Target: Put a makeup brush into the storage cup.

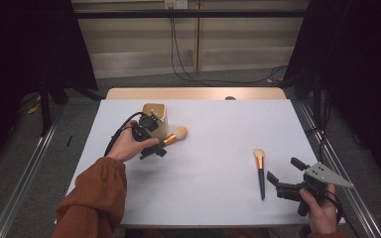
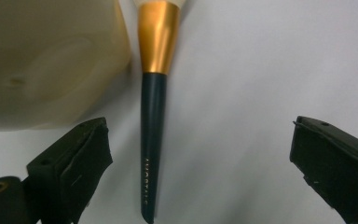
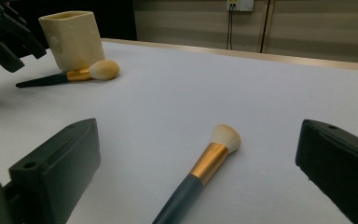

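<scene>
While jaws gape, left gripper [image 1: 154, 151] straddles round brush [image 1: 171, 137] | right gripper [image 1: 284, 174] released beside flat brush [image 1: 260, 171]

Layout of two brushes and a holder on the table [image 1: 203, 193].
Holder [image 1: 155, 118] stands far left; first brush [image 1: 172, 137] lies just beside it, to its right, with the left gripper [image 1: 151, 151] over the handle end. Second brush [image 1: 260, 171] lies well apart at near right, left of the right gripper [image 1: 284, 176].
</scene>
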`<state>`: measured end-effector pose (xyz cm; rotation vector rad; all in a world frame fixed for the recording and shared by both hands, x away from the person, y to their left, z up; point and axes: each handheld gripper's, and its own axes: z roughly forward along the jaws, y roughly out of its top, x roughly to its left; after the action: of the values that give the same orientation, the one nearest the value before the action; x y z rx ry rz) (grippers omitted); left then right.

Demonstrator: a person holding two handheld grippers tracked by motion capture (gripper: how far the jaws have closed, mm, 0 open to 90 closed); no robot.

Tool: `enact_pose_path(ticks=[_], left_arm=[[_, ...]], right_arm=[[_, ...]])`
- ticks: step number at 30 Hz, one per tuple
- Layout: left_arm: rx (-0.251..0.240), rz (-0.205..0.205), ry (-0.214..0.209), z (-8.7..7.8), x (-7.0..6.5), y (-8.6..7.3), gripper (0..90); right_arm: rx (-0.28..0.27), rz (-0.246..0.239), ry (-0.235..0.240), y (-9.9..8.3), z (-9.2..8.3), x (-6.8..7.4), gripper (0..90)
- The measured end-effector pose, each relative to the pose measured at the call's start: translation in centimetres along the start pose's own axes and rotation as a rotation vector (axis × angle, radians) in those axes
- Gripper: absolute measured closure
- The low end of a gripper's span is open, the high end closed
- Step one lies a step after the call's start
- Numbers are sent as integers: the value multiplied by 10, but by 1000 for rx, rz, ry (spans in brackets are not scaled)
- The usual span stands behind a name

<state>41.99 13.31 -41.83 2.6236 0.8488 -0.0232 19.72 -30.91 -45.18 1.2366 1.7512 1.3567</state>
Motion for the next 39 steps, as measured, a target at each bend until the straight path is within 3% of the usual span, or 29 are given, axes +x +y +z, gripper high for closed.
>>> enact_pose_path(ticks=[2,11,24,29,39], left_arm=[[8,2,21,1,0,2,48],[47,18,5,9,-1,13,59],[111,-22,30,24,1,21,101],[144,-48,20,29,3,23,139],[151,-76,-6,34,2,30,218]], right_arm=[[-1,2,0,0,0,0,0],[-1,2,5,0,1,1,0],[-2,-2,6,0,0,1,0],[-1,-6,8,0,1,1,0],[-1,-13,8,0,1,1,0]])
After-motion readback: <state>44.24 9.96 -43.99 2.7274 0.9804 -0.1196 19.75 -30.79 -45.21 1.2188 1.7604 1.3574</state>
